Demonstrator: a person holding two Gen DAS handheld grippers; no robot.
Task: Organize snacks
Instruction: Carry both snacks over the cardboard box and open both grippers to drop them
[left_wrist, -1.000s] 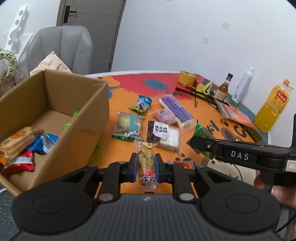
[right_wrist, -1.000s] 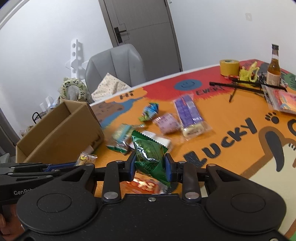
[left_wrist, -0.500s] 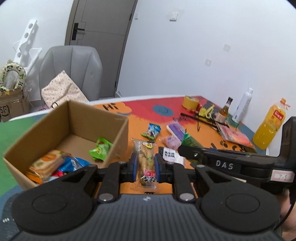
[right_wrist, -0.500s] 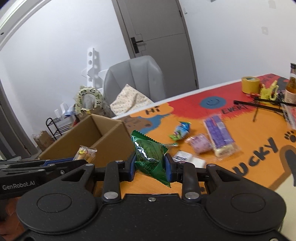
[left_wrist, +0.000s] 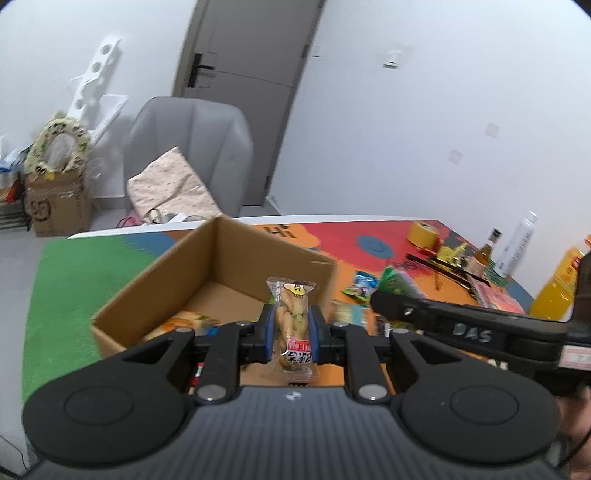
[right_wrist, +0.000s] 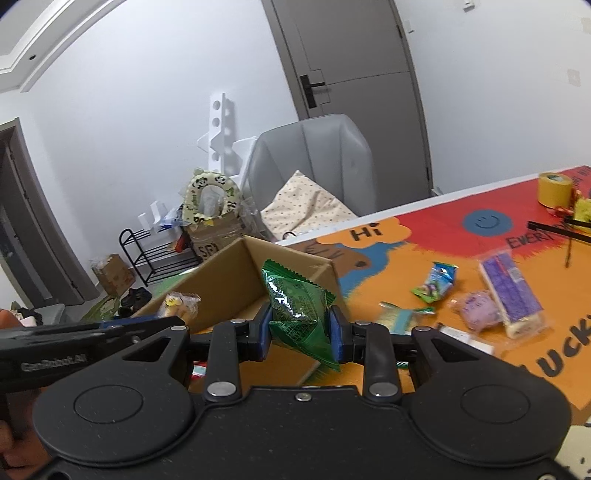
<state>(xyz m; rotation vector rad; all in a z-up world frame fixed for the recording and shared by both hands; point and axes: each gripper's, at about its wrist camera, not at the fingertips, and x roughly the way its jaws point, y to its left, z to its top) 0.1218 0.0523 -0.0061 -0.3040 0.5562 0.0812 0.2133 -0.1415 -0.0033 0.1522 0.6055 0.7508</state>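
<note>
Green packet (right_wrist: 297, 308) clenched in right jaws, clear-wrapped snack (left_wrist: 292, 319) in left, by cardboard box (left_wrist: 155, 273)

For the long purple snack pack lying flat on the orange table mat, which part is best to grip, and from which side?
Grip the long purple snack pack across its narrow width near the middle, coming from above. It lies flat on the orange table mat, and its long sides look free; the pink round pack lies near one side, so I would keep clear of it.
</note>
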